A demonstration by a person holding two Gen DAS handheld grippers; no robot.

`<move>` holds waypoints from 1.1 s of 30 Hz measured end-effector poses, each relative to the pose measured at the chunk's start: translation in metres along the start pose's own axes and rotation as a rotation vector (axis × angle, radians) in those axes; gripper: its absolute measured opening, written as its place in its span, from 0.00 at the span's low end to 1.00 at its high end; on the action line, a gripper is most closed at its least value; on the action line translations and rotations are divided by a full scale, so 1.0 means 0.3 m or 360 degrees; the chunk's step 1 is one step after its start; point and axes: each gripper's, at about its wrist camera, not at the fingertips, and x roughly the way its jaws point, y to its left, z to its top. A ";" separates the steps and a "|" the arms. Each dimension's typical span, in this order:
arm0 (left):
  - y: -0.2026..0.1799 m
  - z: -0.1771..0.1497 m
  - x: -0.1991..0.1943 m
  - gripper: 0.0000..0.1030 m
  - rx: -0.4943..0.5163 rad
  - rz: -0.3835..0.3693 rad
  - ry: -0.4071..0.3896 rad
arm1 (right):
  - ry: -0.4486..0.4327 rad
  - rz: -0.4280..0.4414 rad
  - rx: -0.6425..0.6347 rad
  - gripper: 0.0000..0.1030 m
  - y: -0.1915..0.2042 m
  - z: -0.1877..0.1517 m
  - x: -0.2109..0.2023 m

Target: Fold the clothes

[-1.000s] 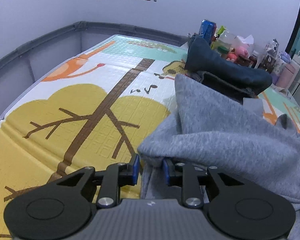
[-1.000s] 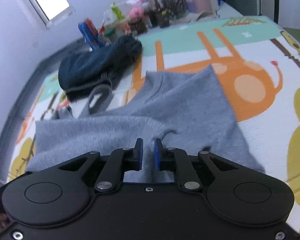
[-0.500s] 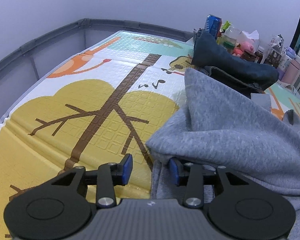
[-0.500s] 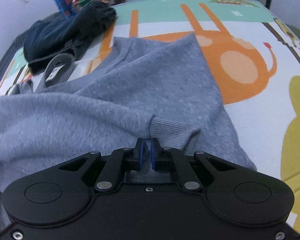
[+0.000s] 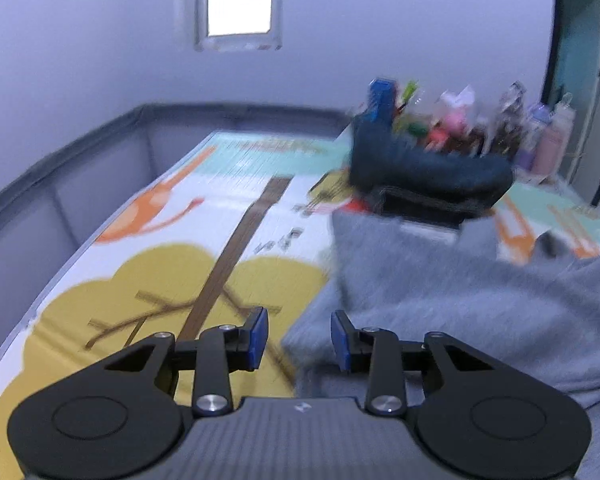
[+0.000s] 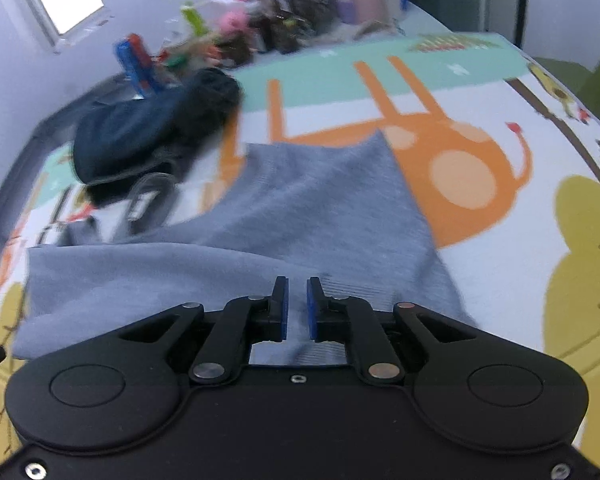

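A grey sweatshirt [image 5: 452, 304] lies partly folded on the printed play mat [image 5: 172, 280]; it also shows in the right wrist view [image 6: 300, 224]. My left gripper [image 5: 299, 339] is open, its blue pads apart, with the garment's folded corner lying below and between them. My right gripper [image 6: 295, 307] has its pads a narrow gap apart over the sweatshirt's ribbed cuff [image 6: 352, 292]; nothing is pinched between them.
A dark navy garment [image 5: 424, 168] is heaped at the far side of the mat; it also shows in the right wrist view [image 6: 148, 128]. Behind it stand several bottles, toys and a blue can [image 5: 382, 92]. A grey padded rail [image 5: 60, 184] borders the mat.
My left gripper opened wide, let go of the sweatshirt's folded corner and lifted. My right gripper, shut on the cuff half a second ago, has parted its pads slightly and pulled up.
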 end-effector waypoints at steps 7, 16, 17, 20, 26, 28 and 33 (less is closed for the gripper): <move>-0.125 0.089 0.063 0.36 0.0168 -0.0176 -0.0054 | 0.0013 0.0077 -0.0106 0.10 0.168 -0.025 0.036; -0.163 0.124 0.250 0.36 0.0189 -0.0221 0.0155 | 0.0097 0.0193 -0.0124 0.20 0.267 -0.050 0.120; -0.160 0.120 0.264 0.36 0.0182 -0.0229 0.0178 | 0.0083 0.0214 -0.0143 0.21 0.286 -0.038 0.121; -0.154 0.095 0.303 0.36 0.0205 -0.0202 0.0246 | 0.0055 0.0274 -0.0218 0.23 0.360 0.002 0.131; -0.109 0.052 0.346 0.38 0.0140 -0.0223 0.0307 | 0.0088 0.0390 -0.0406 0.29 0.547 0.069 0.191; -0.103 0.052 0.340 0.39 0.0135 -0.0228 0.0300 | 0.0125 0.0436 -0.0487 0.33 0.627 0.085 0.223; -0.097 0.058 0.301 0.40 0.0118 -0.0223 0.0253 | 0.0227 0.0544 -0.0604 0.35 0.819 0.122 0.313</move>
